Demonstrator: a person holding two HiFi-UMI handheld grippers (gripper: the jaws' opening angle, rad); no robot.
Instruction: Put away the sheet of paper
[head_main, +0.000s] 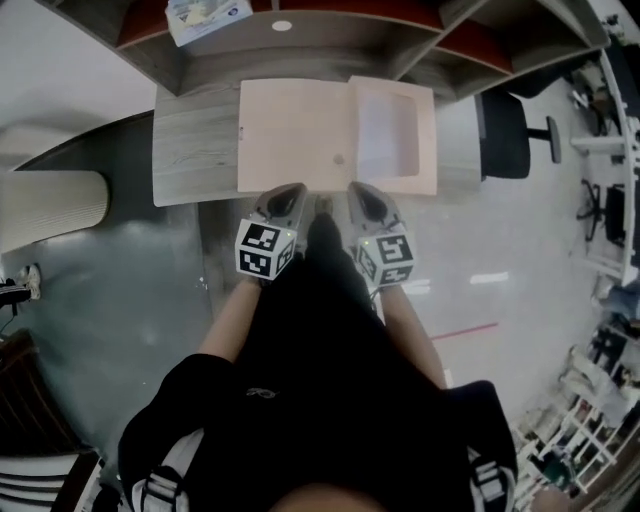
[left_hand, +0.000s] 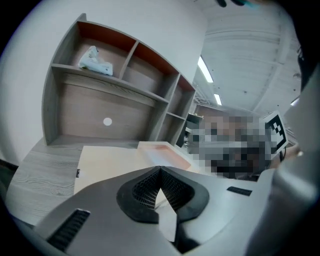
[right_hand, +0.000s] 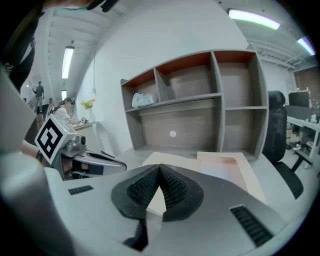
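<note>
Two grippers hover side by side over the near edge of the grey wood table (head_main: 195, 140). The left gripper (head_main: 290, 192) has its jaws pressed together at the tips with nothing between them, and the right gripper (head_main: 358, 192) is closed and empty in the same way. Just beyond them a shallow pale wooden tray (head_main: 428, 140) lies flat on the table, and the sheet of paper (head_main: 388, 135) rests inside its recess as a whitish rectangle. A flat wooden panel (head_main: 290, 135) of the same tone lies touching the tray's left side. Neither gripper touches the tray or the panel. Behind them a grey shelf unit (right_hand: 215, 100) with reddish-backed compartments stands at the far edge of the table, and a crumpled light bag (left_hand: 95, 60) sits in its upper left compartment. A dark office chair (head_main: 505, 130) stands on the floor beside the table's right end.
</note>
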